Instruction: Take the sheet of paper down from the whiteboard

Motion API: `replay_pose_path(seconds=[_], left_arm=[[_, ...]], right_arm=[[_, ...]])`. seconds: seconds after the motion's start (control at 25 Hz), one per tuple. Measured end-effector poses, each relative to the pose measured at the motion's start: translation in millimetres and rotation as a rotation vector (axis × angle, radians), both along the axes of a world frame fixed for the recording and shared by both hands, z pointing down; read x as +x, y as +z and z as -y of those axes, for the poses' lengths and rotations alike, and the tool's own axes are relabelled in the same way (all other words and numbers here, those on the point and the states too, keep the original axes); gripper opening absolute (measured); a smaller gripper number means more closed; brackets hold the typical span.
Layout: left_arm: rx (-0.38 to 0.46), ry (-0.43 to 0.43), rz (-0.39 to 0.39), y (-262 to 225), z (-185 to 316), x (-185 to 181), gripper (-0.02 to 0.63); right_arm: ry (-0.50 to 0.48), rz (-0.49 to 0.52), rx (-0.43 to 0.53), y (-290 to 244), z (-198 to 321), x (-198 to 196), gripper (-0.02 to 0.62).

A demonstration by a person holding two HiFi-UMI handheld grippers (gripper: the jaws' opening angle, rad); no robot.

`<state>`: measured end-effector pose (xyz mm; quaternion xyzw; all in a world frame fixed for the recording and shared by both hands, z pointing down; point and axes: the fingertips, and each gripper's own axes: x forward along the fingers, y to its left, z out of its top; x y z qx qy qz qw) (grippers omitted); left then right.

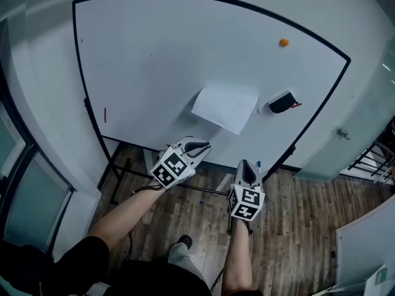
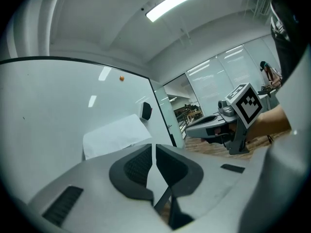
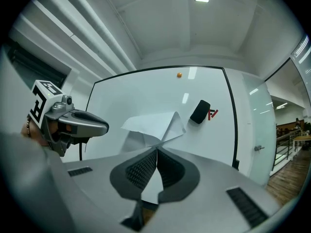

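Head view puts both of your grippers in front of the lower edge of the whiteboard (image 1: 154, 54), above the wooden floor (image 1: 296, 227). Your left gripper (image 1: 200, 145) is on the left and your right gripper (image 1: 247, 165) just beside it. Each points toward the board, and neither touches it.

The sheet of paper (image 1: 223, 106) is on the board's lower middle, tilted so that one corner points down toward your grippers. It is clear of both grippers. The edge of the sheet nearest the black eraser (image 1: 282, 102) curls away from the surface. In the right gripper view that side stands up as a lifted flap.

Left gripper view shows your left gripper's jaws pressed together with only a hairline slit between the pads and nothing caught in them. The paper lies beyond their tips. Right gripper view shows the same for your right gripper: jaws closed and empty, with the sheet's lower corner lined up behind their tips.

A small orange magnet (image 1: 284, 42) sits high on the board, well apart from the paper. The eraser is stuck just to the paper's right.
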<state>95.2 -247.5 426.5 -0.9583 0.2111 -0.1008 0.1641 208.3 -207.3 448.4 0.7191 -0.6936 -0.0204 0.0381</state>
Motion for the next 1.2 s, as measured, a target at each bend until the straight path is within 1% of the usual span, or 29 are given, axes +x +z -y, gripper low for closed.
replay_pose_path(seconds=[0.2,0.24,0.32,0.44,0.56,0.8,0.88,1.0,1.2], left_arm=[[0.023,-0.010,0.031,-1,31,16,0.025],[0.022,-0.011,0.041,-1,38,19,0.037],[0.010,-0.015,0.069,2,52,23,0.117],[0.012,-0.045,0.112,6,73,26,0.158],[0.046,-0.078,0.146,6,91,27,0.179],[0.080,-0.074,0.173,4,106,36,0.190],[0.096,-0.069,0.182,1,109,41,0.192],[0.130,-0.070,0.196,-4,113,45,0.193],[0.220,-0.106,0.200,-25,117,43,0.193]], right_arm=[[-0.001,-0.008,-0.018,5,32,8,0.025],[-0.001,-0.009,-0.020,4,38,10,0.025],[-0.001,-0.008,-0.024,4,50,12,0.025],[-0.002,0.005,-0.038,7,68,17,0.025],[-0.003,0.023,-0.059,13,87,22,0.025],[-0.018,0.034,-0.095,22,121,25,0.025],[-0.026,0.043,-0.083,15,127,25,0.025],[-0.034,0.051,-0.040,-3,131,23,0.025],[-0.052,0.035,0.037,-37,133,16,0.025]])
